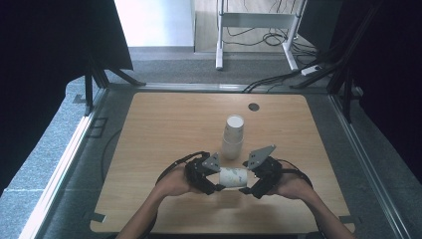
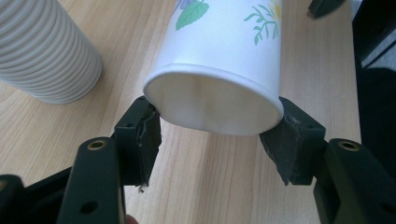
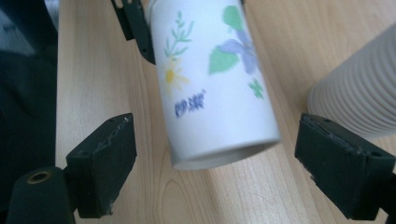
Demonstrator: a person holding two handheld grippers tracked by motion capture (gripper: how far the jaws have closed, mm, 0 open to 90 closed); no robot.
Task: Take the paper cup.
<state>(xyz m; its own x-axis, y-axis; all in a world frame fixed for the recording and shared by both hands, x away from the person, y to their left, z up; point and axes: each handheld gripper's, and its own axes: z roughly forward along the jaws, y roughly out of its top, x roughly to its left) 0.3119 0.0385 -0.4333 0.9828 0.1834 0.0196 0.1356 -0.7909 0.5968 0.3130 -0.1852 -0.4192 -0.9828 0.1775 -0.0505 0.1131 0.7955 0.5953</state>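
I count two grippers, one loose paper cup and one stack of cups on the worktop [image 1: 149, 129].

Nearest me, my left gripper [image 1: 213, 180] has its fingers [image 2: 144, 135] clamped on the cup [image 1: 234, 177] at its wide open rim, one pad on each side. The cup lies on its side between my two hands, near the front edge of the worktop, mouth toward the left gripper and base toward the right one.

My right gripper [image 1: 254, 185] sits at the base end. Its fingers [image 3: 109, 163] are released: they stand well clear of the cup on both sides, touching nothing, with the base between them.

Further back, just behind the held cup, the stack of cups [image 1: 233, 137] stands mouth up near the middle of the worktop. Beyond it, a small dark round disc [image 1: 254, 106] lies near the far edge.

View differences:
- High view: whole layout, both hands, the disc, floor cables behind.
- Left gripper view: looks into the cup [image 2: 215, 88] at its mouth, pads squeezing the rim; ribbed stack [image 2: 44, 51] at upper left; tip of the other gripper at the top right.
- Right gripper view: flower print and blue lettering on the cup [image 3: 215, 84], the gap on each side, stack [image 3: 359, 93] at right, left gripper's finger at the cup's far end.
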